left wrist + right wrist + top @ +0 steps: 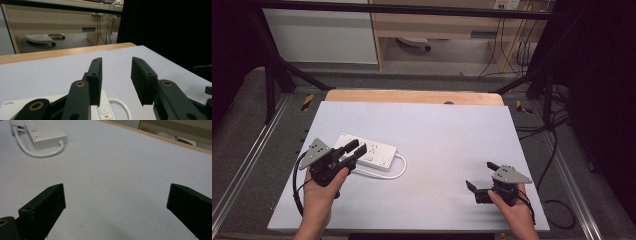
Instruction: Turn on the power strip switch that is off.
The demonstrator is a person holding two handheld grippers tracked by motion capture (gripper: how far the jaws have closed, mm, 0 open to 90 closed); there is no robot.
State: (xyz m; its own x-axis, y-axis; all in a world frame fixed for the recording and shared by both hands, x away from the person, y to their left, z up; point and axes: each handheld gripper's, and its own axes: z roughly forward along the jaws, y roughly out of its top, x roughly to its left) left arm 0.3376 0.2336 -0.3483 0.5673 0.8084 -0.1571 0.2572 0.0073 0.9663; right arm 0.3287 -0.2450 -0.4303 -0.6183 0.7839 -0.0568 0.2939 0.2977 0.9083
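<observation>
The left gripper (354, 150) hangs over the near-left end of the white power strip (374, 150), its jaws parted with nothing between them; in the left gripper view the black jaws stand apart above the strip's switch (104, 110), and whether a jaw tip touches the casing cannot be told. The strip lies flat on the left half of the grey worktop (437, 130), its white cord (392, 172) looping out from the right end and curling back along the near side. The right gripper (479, 182) rests low near the front right of the worktop, well apart from the strip, its jaws spread wide and empty, as the right gripper view shows over bare surface, with the strip (43, 133) far off at the upper left. By my judgement the work is at its start: the left gripper is reaching for the strip but has not closed on it, nothing is lifted or plugged in, and the grasp itself and whatever follows are left to do.
</observation>
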